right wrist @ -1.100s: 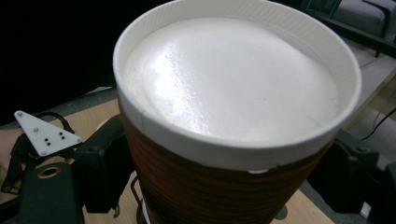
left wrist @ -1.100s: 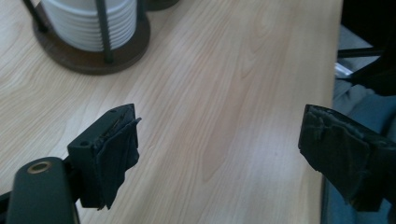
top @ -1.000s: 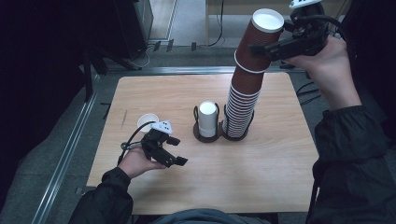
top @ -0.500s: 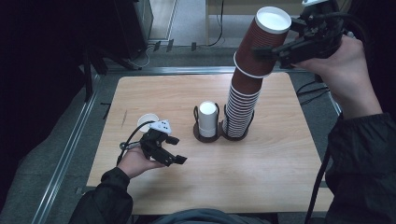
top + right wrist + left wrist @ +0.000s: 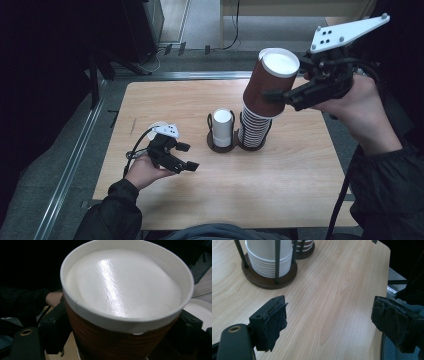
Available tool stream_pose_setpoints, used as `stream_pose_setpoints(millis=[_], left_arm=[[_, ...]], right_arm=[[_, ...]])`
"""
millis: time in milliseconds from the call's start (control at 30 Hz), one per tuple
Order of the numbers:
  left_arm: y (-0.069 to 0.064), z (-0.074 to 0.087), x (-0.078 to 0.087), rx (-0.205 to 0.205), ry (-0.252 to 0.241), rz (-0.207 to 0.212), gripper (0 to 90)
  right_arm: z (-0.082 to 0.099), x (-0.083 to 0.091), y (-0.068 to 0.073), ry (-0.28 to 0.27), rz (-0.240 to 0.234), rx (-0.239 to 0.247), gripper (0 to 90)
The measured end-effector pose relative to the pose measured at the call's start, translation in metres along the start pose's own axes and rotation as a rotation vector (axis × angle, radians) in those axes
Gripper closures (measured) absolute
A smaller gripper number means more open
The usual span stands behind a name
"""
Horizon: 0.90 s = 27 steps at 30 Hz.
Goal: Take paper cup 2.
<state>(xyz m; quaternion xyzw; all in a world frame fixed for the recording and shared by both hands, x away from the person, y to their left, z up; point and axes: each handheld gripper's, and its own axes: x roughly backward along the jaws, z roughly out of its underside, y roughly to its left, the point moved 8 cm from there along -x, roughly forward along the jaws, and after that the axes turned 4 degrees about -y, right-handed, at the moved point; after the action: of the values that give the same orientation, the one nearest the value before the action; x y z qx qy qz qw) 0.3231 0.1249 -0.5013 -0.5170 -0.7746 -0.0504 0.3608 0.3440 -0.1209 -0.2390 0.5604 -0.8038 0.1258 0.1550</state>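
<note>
My left hand-held gripper point(image 5: 189, 156) idles wide and empty over the surface point(image 5: 280, 200), clear of the white cups point(image 5: 222, 126) in their holder. My right hand-held gripper point(image 5: 274, 95) clamps the top brown cup point(image 5: 270, 82), tilted off the brown stack point(image 5: 254, 129) to free it.

No words, numbers or signs can be read anywhere here. The brown paper cup point(image 5: 270, 82) has plain sides and a plain white inside. The wooden table point(image 5: 280, 175) has no label either.
</note>
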Motion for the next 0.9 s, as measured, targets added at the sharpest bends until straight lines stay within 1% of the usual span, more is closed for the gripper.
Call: stream_pose_setpoints(millis=[33,67,133,233,300,333,400,467,533,567,667,733,800,900], left_arm=[[0.000,0.000,0.000,-0.003,-0.001,0.001,13.4],[0.000,0.000,0.000,-0.009,0.002,-0.007,13.5],[-0.001,0.000,0.000,-0.015,0.003,-0.005,13.7],[-0.002,0.000,0.000,-0.020,-0.009,-0.005,13.9],[-0.002,0.000,0.000,-0.033,-0.006,0.000,14.6],[-0.002,0.000,0.000,-0.043,-0.005,-0.010,14.6],[-0.004,0.000,0.000,-0.053,-0.004,-0.010,14.5],[-0.005,-0.001,0.000,-0.049,-0.010,-0.005,14.4],[-0.006,-0.003,0.000,-0.055,-0.016,-0.013,13.7],[-0.006,-0.003,0.000,-0.053,-0.016,-0.007,13.2],[-0.008,-0.005,0.001,-0.054,-0.026,-0.002,12.7],[-0.007,-0.005,0.001,-0.059,-0.027,-0.007,12.7],[-0.008,-0.005,0.000,-0.066,-0.028,-0.001,12.8],[-0.010,-0.005,-0.001,-0.081,-0.027,0.005,13.0]], right_arm=[[0.003,-0.001,0.002,-0.001,-0.006,0.000,17.4],[0.007,-0.002,0.004,0.003,-0.009,-0.004,17.4],[0.014,-0.006,0.009,0.009,-0.017,-0.003,17.3],[0.024,-0.011,0.015,0.023,-0.030,0.003,17.3],[0.030,-0.015,0.019,0.025,-0.040,0.002,17.3],[0.034,-0.017,0.021,0.028,-0.043,-0.001,17.3],[0.042,-0.021,0.024,0.036,-0.052,-0.003,17.3],[0.051,-0.027,0.026,0.047,-0.060,-0.002,17.3],[0.062,-0.033,0.028,0.059,-0.071,-0.005,17.3],[0.067,-0.037,0.029,0.062,-0.073,-0.001,17.3],[0.084,-0.047,0.030,0.071,-0.090,-0.021,17.3],[0.094,-0.053,0.032,0.072,-0.103,-0.035,17.3],[0.104,-0.057,0.033,0.055,-0.108,-0.053,17.3],[0.117,-0.063,0.035,0.056,-0.112,-0.068,17.3]])
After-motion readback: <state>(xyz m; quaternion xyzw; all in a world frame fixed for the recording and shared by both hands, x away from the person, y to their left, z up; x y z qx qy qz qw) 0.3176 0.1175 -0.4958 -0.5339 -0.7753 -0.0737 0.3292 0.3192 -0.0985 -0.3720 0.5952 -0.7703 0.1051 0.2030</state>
